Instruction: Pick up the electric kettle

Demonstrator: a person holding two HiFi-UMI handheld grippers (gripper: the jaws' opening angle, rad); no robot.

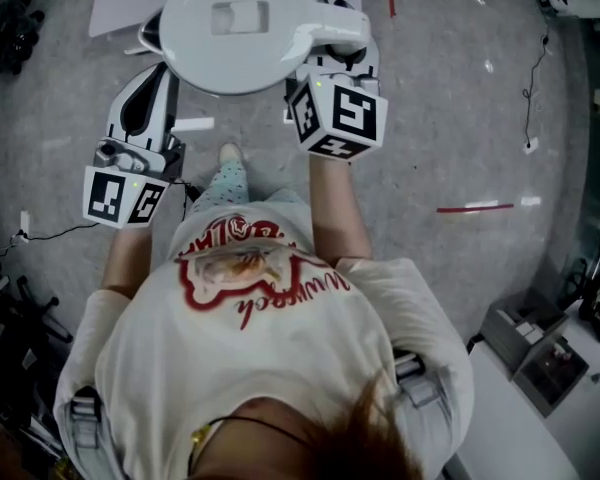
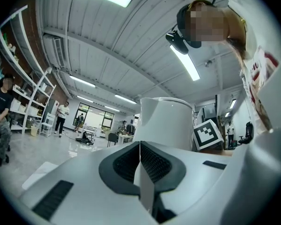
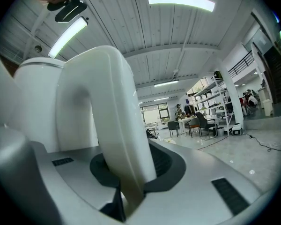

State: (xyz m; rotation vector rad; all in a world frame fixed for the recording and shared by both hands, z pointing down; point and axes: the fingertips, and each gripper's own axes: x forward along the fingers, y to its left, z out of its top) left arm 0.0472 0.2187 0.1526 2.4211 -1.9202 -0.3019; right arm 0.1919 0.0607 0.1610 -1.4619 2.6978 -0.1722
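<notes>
**Item: kettle [image 1: 205, 43], white, lid up.**
- Location: off the floor [image 1: 460, 118]. Its handle [image 3: 107, 125] stands between the jaws of the right gripper [image 3: 126, 182], and its body lies just past them, to their left.
- Right gripper: jaws narrow, clamped on the handle low on its curve.
- Left gripper [image 2: 140, 168]: jaws pressed together, holding nothing. The kettle body rises just ahead of them, apart from the tips.

**Risks, as judged:**
- The handle is smooth and rounded, so it could pivot or slide in the pads.
- All the weight hangs to one side of a single grip, so a quick swing may tip the kettle.
- The left jaws are closed and give no support, so a slip means a drop to the floor.
</notes>
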